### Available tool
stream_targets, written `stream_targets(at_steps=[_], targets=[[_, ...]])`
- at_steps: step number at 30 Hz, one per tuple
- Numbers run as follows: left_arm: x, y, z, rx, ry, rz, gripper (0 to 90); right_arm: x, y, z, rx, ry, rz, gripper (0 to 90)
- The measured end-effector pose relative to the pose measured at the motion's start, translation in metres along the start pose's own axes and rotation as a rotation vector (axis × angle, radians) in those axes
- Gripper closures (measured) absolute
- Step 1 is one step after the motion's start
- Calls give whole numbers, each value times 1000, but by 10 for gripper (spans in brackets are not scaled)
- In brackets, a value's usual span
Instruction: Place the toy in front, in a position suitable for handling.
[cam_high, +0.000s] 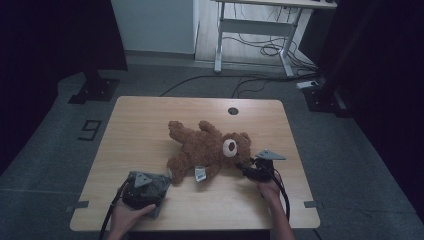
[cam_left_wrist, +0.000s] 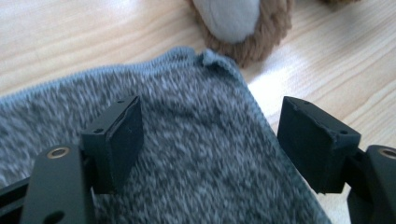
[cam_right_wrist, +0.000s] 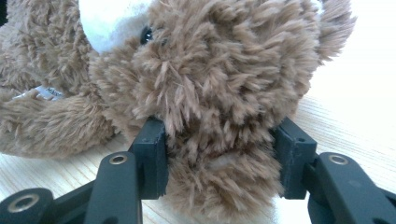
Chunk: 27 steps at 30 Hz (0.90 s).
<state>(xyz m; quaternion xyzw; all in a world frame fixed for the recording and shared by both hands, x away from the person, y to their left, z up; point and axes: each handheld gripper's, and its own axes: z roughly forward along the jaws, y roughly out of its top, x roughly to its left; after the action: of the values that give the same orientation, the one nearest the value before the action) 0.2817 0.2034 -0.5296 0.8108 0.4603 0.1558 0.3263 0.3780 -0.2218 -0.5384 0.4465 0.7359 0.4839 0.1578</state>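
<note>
Left to right across the wooden counter (cam_high: 140, 120). At the near left corner, the left gripper (cam_high: 148, 186) hangs over a grey knitted cloth (cam_left_wrist: 187, 154) that lies flat on the wood. In the left gripper view its 2 jaws stand wide apart above the knit, with nothing between the pads and no pad pressing on the fabric, so the gripper holds nothing. One corner of the cloth lies just beside a paw of the teddy bear (cam_high: 210, 147).

The bear lies on its back at the middle of the counter, legs toward the left, head toward the right, a white tag showing near its lower body. At the right, the right gripper (cam_high: 248, 167) reaches in from the near edge. In the right gripper view (cam_right_wrist: 219, 163) its jaws are partly closed on the bear's head, both pads sunk into the brown fur on either side.

Likely hazards, judged from this arrangement:
1. The grip on the head bites mostly into loose pile and soft stuffing; a lift or pull may let the fur slide out between the pads.
2. The cloth lies flat, so a closing left gripper may pinch too thin a fold, or scrape the wood and miss the knit.
3. A pull on the head could drag the paw across the cloth corner and bunch it.
</note>
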Motion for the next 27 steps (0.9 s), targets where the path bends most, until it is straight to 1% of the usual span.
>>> stream_targets(at_steps=[3, 6, 7, 8, 9, 11, 13, 14, 16, 17, 18, 19, 21, 22, 23, 24, 25, 26, 27], targets=[[-2, -4, 0, 6, 1, -3, 227, -1, 0, 0, -1, 3, 4, 473], [-5, -4, 1, 13, 2, 4, 217, 0, 0, 0, 0, 2, 5, 472], [-8, -3, 3, 20, 4, 16, 207, 0, -1, 0, 0, 2, 5, 471], [-8, -3, 3, 20, 4, 16, 197, 0, -1, 0, 0, 2, 5, 471], [-10, -4, 5, 30, 15, 31, 190, -1, -1, 0, 0, 3, 7, 471], [-10, -4, 7, 35, 23, 36, 188, -1, -1, 0, 0, 3, 7, 471], [-12, -6, 9, 39, 47, 56, 201, -1, -1, 0, 0, 4, 7, 470], [-12, -6, 9, 39, 47, 56, 208, -1, -1, 0, 0, 4, 7, 470], [-11, -6, 8, 32, 54, 49, 253, -1, -1, 0, 1, 4, 7, 469], [-10, -7, 8, 26, 58, 44, 253, -1, -1, 0, 1, 4, 7, 468], [-8, -7, 7, 19, 63, 39, 339, -1, -1, 0, 1, 4, 7, 467], [-5, -8, 5, 11, 73, 40, 378, -1, -1, 0, 2, 4, 7, 467], [-3, -9, 4, 6, 80, 42, 500, -1, -1, 0, 2, 5, 9, 466], [-2, -9, 3, 0, 85, 40, 500, -1, -1, 0, 2, 5, 9, 466], [1, -10, 2, -8, 94, 38, 609, -1, -1, 0, 3, 5, 11, 466], [1, -10, 2, -8, 94, 38, 646, -1, -1, 0, 3, 5, 11, 466], [3, -10, 1, -8, 83, 36, 646, -1, -1, 0, 3, 5, 10, 466], [5, -10, 0, -10, 74, 30, 682, -1, -1, 0, 3, 5, 10, 467], [11, -11, -4, -17, 46, 11, 714, -1, -1, 0, 4, 6, 9, 467]])
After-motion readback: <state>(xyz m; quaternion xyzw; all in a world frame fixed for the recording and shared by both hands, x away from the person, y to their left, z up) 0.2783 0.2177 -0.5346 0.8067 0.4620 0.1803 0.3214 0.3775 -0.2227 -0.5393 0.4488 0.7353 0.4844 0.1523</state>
